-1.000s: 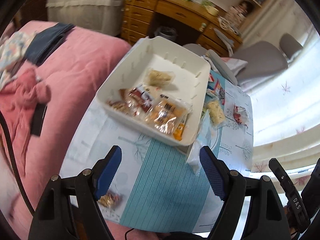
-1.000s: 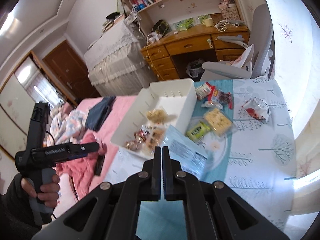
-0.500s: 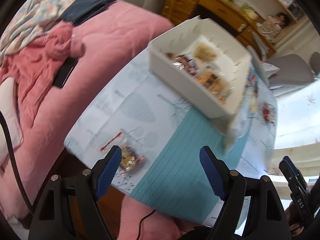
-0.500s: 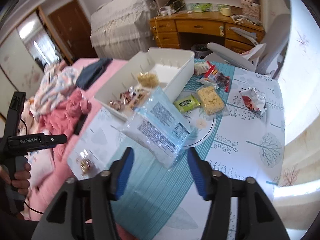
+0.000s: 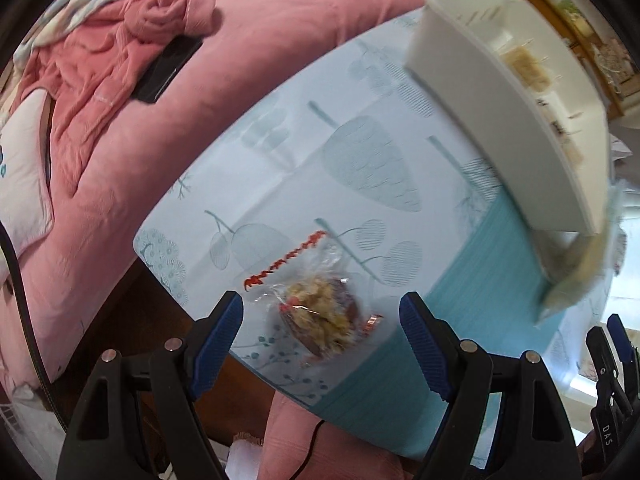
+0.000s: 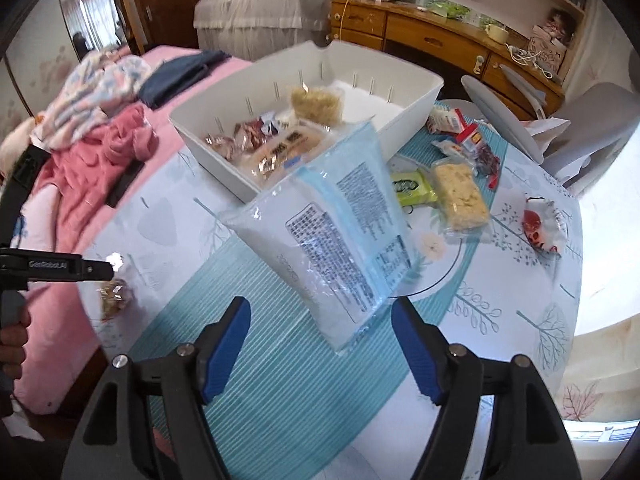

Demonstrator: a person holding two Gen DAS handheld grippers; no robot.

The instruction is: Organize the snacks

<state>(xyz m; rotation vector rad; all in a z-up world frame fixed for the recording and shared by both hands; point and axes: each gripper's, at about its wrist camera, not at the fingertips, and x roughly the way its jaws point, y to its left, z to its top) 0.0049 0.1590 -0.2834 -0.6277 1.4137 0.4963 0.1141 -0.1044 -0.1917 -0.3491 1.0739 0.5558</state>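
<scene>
Near the table's edge beside the pink bed [image 5: 248, 44], the left gripper [image 5: 320, 320] is pointing down over a small clear snack packet [image 5: 320, 312] with a red torn strip. Its blue fingers [image 5: 220, 332] are standing wide apart on either side of the packet, not pressing on it, and the packet is lying flat on the tablecloth [image 5: 280, 168]. Further along the table, the white bin [image 6: 400, 120] is sitting with several wrapped snacks [image 6: 276, 140] inside. A big clear bag with blue print [image 6: 340, 232] is leaning against the bin's near wall, its lower end resting on the teal stripe of the cloth. The right gripper [image 6: 320, 336] is hanging just before that bag; its jaws are opening, and nothing is being pressed between them. Beyond the bag, a green packet [image 6: 412, 188], a pale cracker pack [image 6: 460, 196] and a red-and-white wrapper [image 6: 540, 228] are lying loose on the cloth beside the bin.
</scene>
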